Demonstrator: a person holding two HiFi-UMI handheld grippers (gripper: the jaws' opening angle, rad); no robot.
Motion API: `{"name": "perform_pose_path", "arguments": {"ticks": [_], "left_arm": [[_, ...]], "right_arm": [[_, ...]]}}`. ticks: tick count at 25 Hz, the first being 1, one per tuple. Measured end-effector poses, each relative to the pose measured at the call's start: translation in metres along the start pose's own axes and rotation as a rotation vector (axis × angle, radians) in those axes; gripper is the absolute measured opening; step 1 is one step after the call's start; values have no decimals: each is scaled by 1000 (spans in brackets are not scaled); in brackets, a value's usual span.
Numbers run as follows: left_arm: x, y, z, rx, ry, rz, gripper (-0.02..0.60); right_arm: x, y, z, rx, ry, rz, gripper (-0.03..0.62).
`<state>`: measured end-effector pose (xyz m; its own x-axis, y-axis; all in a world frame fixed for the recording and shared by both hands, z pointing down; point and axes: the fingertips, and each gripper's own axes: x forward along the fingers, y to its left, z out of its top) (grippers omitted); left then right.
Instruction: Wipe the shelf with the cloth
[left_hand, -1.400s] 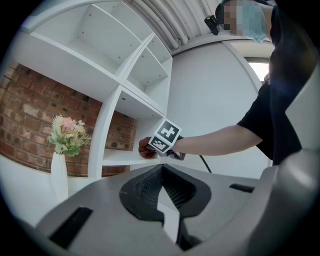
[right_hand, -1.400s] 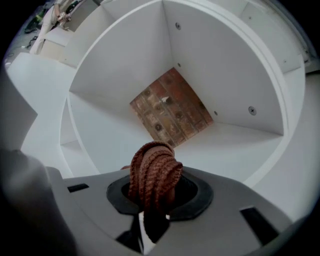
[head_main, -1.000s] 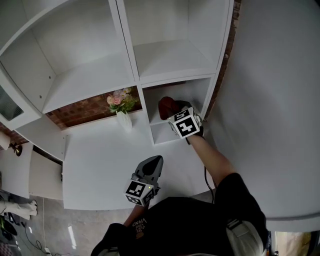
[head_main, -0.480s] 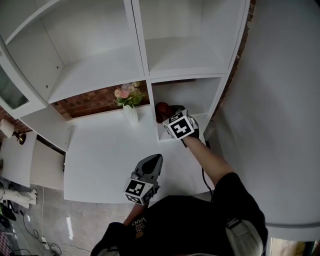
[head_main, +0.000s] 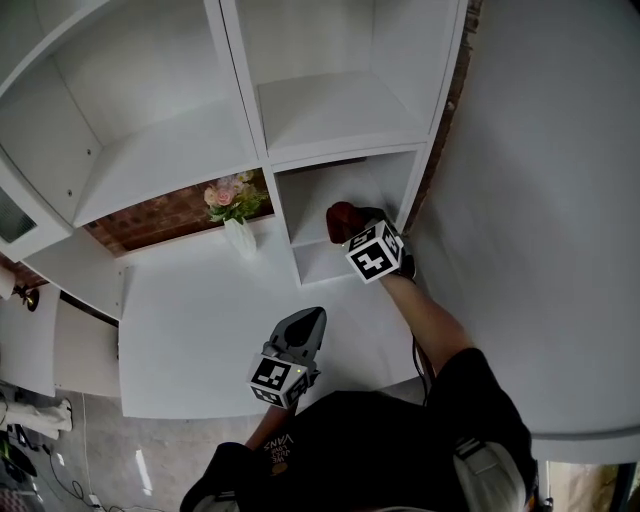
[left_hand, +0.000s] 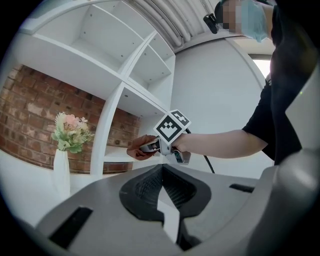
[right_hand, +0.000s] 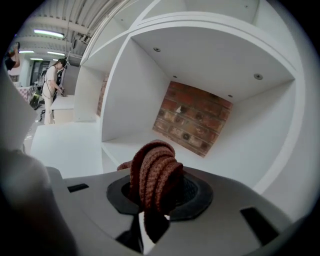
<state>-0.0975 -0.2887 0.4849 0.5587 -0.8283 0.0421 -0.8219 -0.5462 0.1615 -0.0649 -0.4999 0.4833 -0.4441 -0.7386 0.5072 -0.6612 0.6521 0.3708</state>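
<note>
Down in the low right compartment of the white shelf (head_main: 283, 205), your right gripper (head_main: 358, 226) reaches in from the front, with its marker cube just outside the opening. Its jaws are clamped on the cloth (right_hand: 154, 176), a reddish-brown knitted piece folded into thick ridges. It bulges up from between the pads and hangs a little below them. From the head view the cloth sits over the compartment's floor, well past the front edge. None of the views settles whether it presses on the board or hangs just above it. Behind it the compartment is backed by a brick wall (right_hand: 192, 120), with white side walls and a white board overhead.

Your left gripper (head_main: 312, 322) hovers above the white counter (head_main: 190, 310), close to your body and well apart from the shelf, its nose aimed toward that compartment. Its jaws are brought together with nothing between them, and only a thin sliver of white shows through near their base.

Just left of the compartment's left wall, a slim white vase (head_main: 241, 238) stands upright on the counter, holding pink and cream flowers (head_main: 228, 197) in front of the brick. Far off in the right gripper view, a person (right_hand: 51, 89) stands at a white table
</note>
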Motion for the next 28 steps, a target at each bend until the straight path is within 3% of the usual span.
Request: {"name": "perform_pose_path", "arguments": {"ticks": [8, 14, 19, 28], "left_arm": [[25, -21, -1, 8, 10, -89, 8], [36, -30, 0, 13, 11, -121, 8], [35, -26, 1, 12, 8, -103, 8], [21, 7, 11, 26, -6, 2, 8]], "right_arm": [[-23, -60, -43, -40, 100, -155, 95], [-34, -69, -52, -87, 113, -190, 97], [-42, -65, -42, -51, 31, -190, 97], [-66, -45, -20, 77, -140, -144, 97]]}}
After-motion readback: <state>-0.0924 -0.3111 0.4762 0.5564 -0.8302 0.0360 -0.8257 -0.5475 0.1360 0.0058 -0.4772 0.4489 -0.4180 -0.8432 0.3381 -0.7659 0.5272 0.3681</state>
